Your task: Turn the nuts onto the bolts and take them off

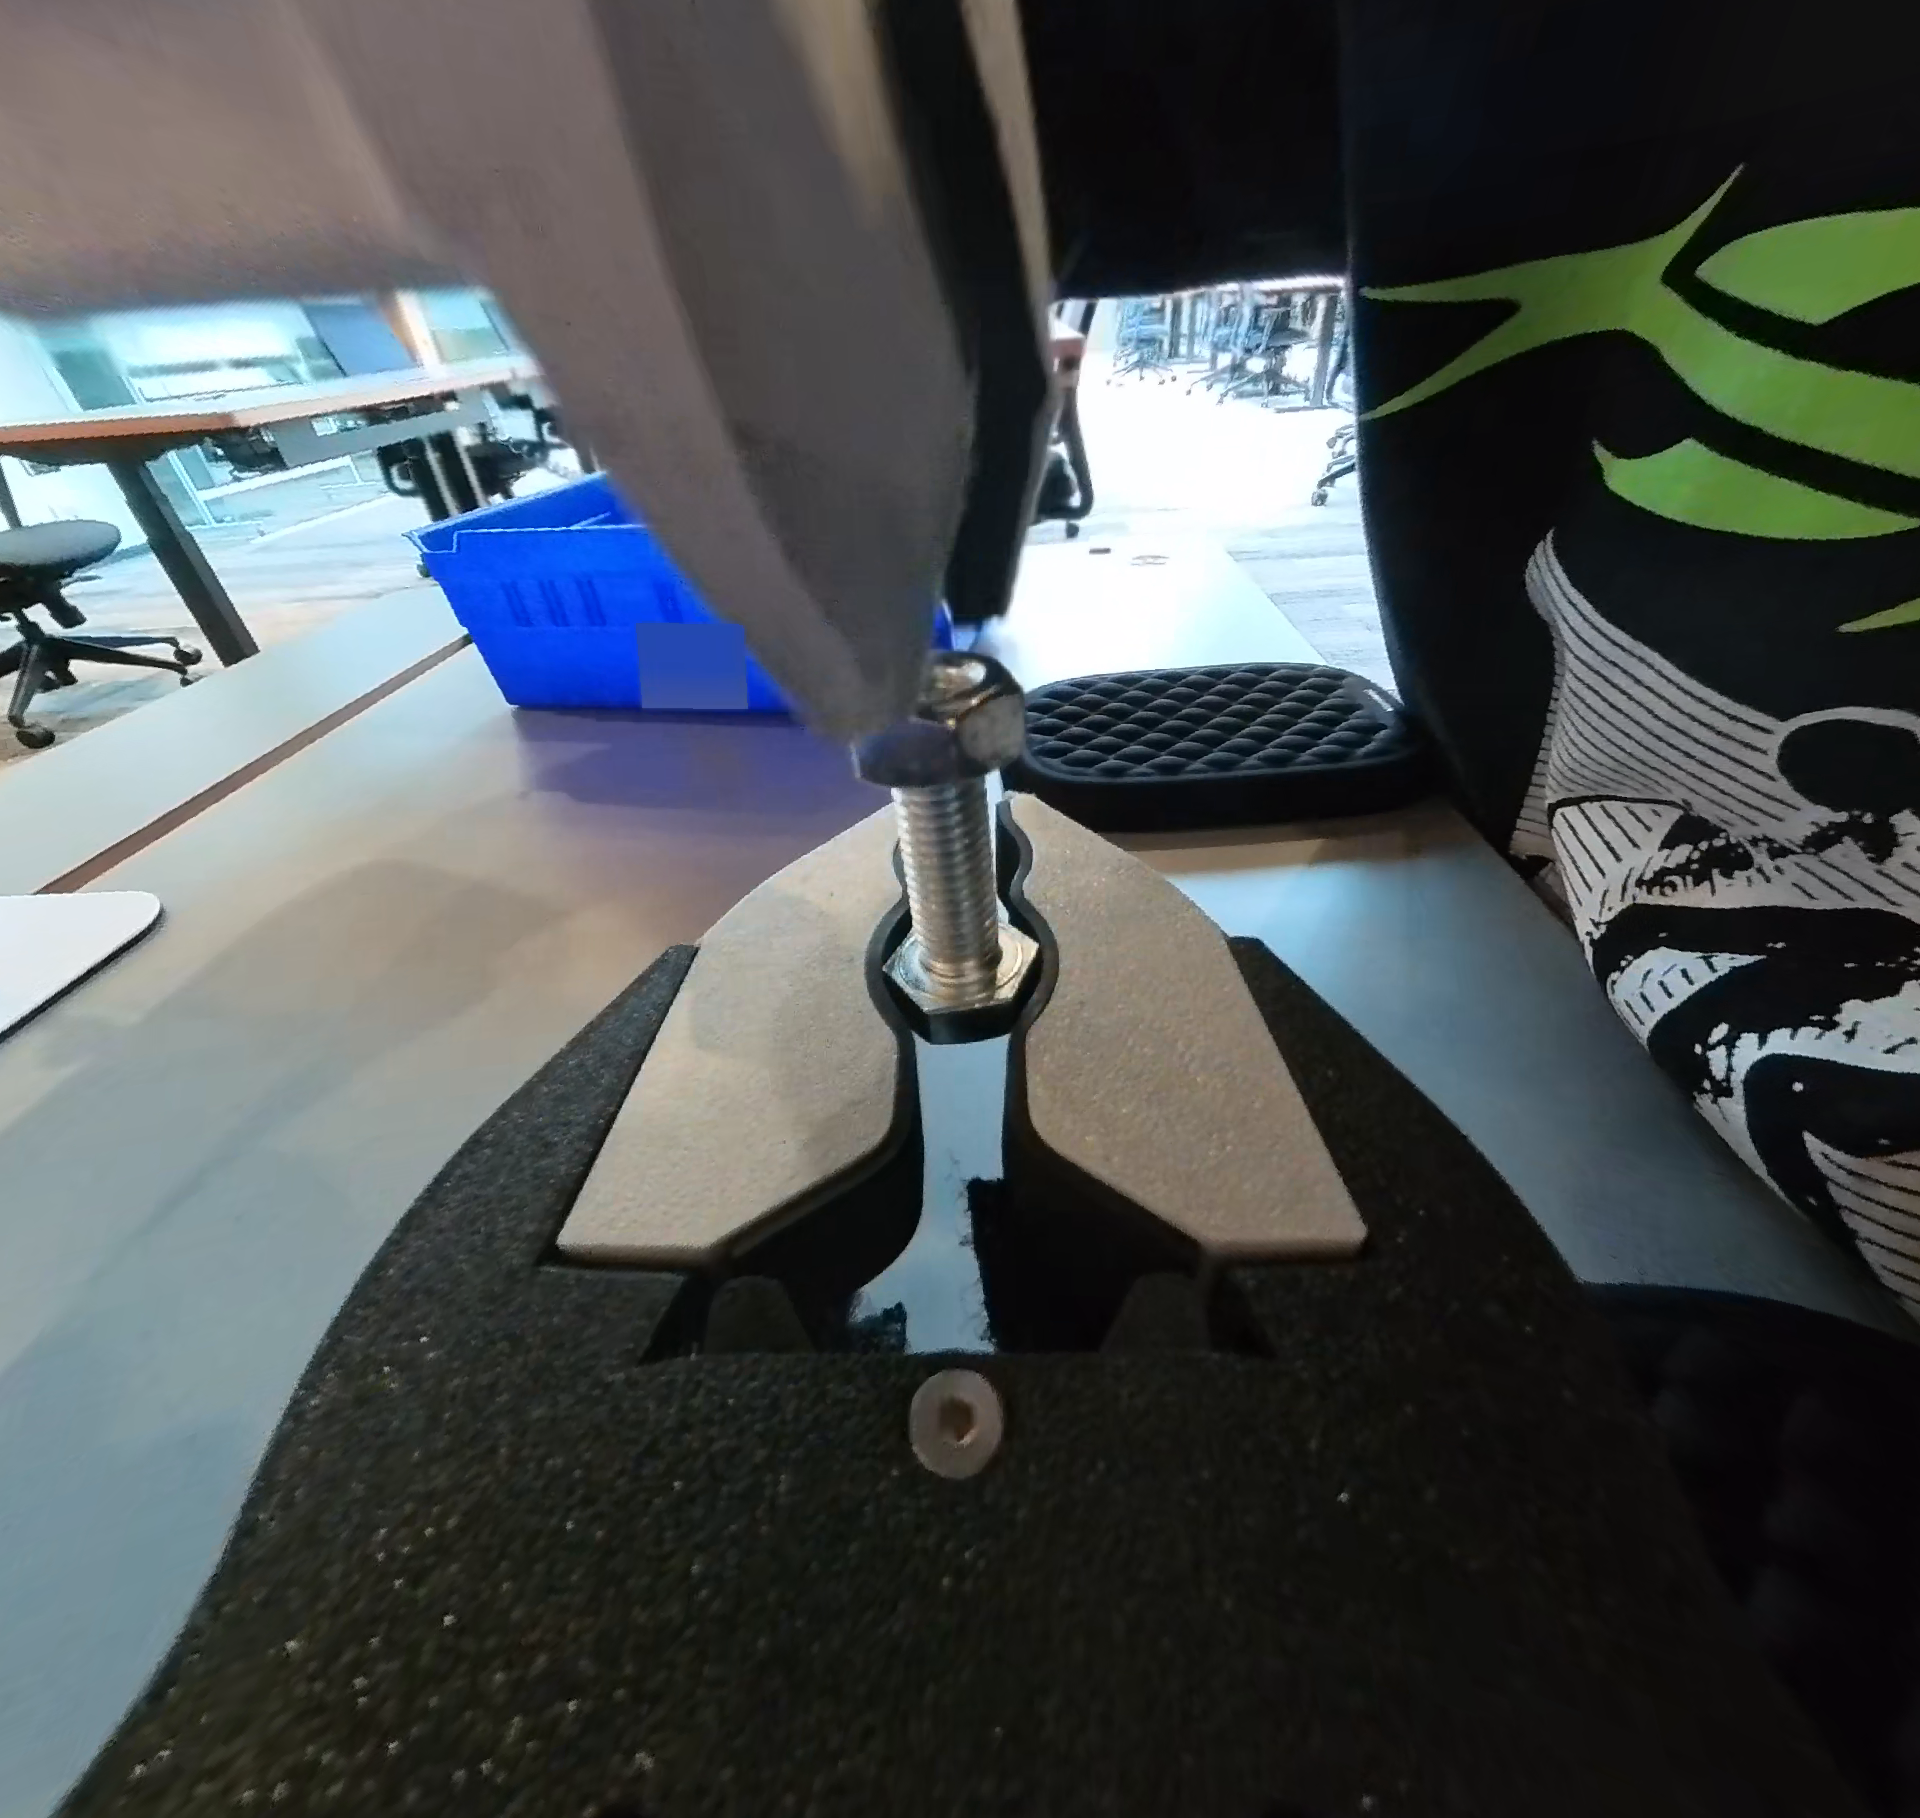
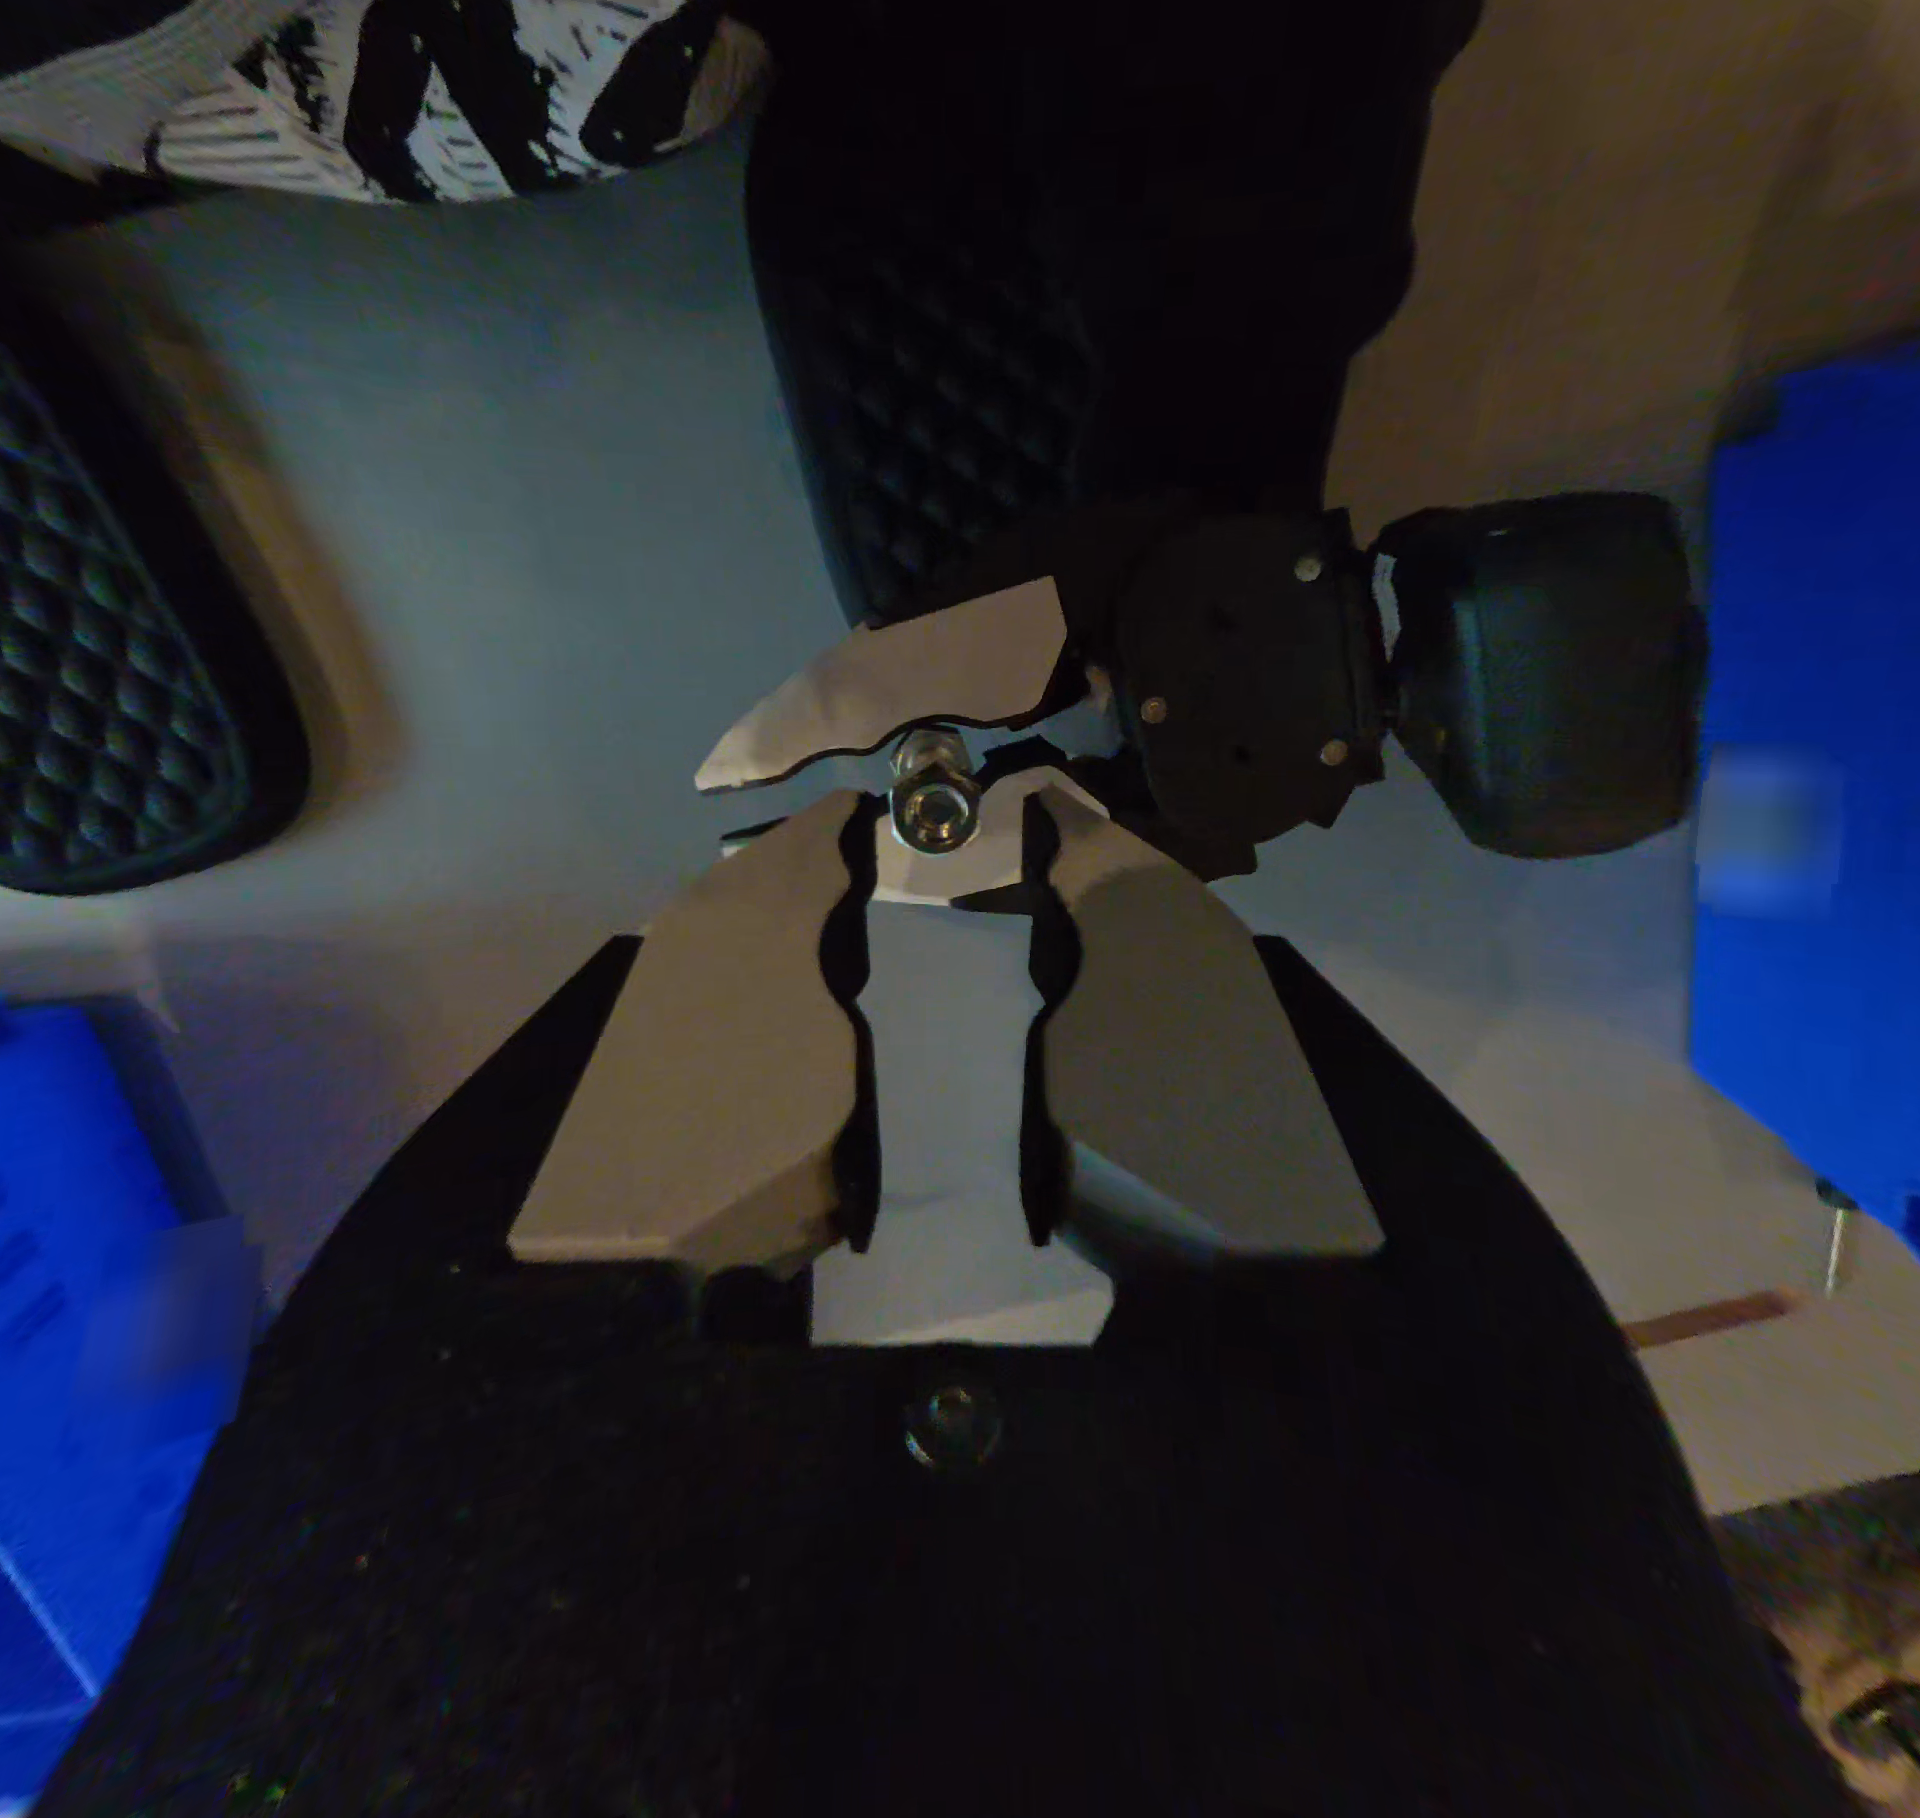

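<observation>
Behind gripped bolt (image 1: 951, 895), blue bin (image 1: 582, 615), contents seemingly hidden

- bolt (image 1: 951, 895): shiny silver
- bin (image 1: 582, 615): bright blue
- pad (image 1: 1210, 740): black, quilted diamond pattern
- shirt (image 1: 1704, 625): black, green streaks, white-and-black line print
- table (image 1: 312, 989): grey
- fingers (image 1: 769, 1062): grey on black mounts
</observation>
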Demonstrator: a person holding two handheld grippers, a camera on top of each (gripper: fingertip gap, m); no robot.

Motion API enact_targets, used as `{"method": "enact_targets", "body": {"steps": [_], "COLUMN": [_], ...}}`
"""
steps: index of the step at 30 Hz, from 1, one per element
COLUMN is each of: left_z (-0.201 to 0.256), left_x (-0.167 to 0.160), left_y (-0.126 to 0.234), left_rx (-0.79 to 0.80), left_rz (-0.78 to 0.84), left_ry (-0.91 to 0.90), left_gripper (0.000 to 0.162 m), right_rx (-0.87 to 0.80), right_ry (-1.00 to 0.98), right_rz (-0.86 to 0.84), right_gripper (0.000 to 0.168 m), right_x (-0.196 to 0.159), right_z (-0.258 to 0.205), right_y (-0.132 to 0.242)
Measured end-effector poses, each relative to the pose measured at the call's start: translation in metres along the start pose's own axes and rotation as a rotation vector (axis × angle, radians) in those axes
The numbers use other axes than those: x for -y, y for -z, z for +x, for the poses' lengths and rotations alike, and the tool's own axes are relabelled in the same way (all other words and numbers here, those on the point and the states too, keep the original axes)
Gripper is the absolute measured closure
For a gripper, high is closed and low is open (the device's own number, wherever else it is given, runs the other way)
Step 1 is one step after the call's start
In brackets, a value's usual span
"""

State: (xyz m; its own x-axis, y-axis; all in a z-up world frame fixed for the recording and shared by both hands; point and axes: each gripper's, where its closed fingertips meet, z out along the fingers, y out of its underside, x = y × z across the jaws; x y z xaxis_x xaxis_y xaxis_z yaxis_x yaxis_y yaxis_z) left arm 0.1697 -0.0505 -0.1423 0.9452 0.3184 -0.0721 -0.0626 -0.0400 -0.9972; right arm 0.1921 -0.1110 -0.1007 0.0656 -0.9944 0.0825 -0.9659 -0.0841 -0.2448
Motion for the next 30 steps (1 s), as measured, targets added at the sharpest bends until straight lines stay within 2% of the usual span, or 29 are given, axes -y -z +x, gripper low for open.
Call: {"method": "enact_targets", "body": {"steps": [4, 7, 11, 17, 20, 21, 24, 27, 30], "left_z": [0.000, -0.001, -0.002, -0.002, -0.002, -0.002, -0.001, 0.000, 0.001], "left_x": [0.000, 0.001, 0.001, 0.000, 0.001, 0.001, 0.001, 0.001, 0.000], "left_y": [0.000, 0.001, 0.001, 0.001, 0.002, 0.002, 0.001, 0.001, 0.000], "left_rx": [0.000, 0.008, 0.017, 0.023, 0.023, 0.023, 0.017, 0.009, 0.004], "left_rz": [0.003, 0.005, 0.010, 0.004, 0.013, 0.015, 0.008, 0.006, 0.002], "left_ry": [0.003, 0.003, 0.005, 0.002, 0.002, 0.004, 0.002, 0.000, -0.004], "left_gripper": [0.151, 0.151, 0.151, 0.151, 0.151, 0.151, 0.151, 0.151, 0.151], "right_rx": [0.039, 0.010, -0.074, -0.199, -0.283, -0.301, -0.330, -0.281, -0.166], "right_ry": [-0.005, -0.100, -0.370, -0.973, -1.036, -1.029, -0.916, -0.556, -0.209], "right_rz": [-0.015, -0.024, -0.090, -0.091, -0.068, -0.067, -0.053, -0.075, -0.127], "right_gripper": [0.149, 0.152, 0.152, 0.152, 0.151, 0.150, 0.127, 0.121, 0.124], "right_x": [-0.003, -0.003, -0.004, -0.006, -0.004, -0.003, 0.000, 0.001, -0.001], "right_z": [-0.002, -0.001, -0.001, -0.003, 0.001, 0.002, 0.005, 0.004, -0.007], "right_y": [-0.006, -0.005, -0.005, -0.004, -0.004, -0.004, 0.003, 0.005, -0.002]}}
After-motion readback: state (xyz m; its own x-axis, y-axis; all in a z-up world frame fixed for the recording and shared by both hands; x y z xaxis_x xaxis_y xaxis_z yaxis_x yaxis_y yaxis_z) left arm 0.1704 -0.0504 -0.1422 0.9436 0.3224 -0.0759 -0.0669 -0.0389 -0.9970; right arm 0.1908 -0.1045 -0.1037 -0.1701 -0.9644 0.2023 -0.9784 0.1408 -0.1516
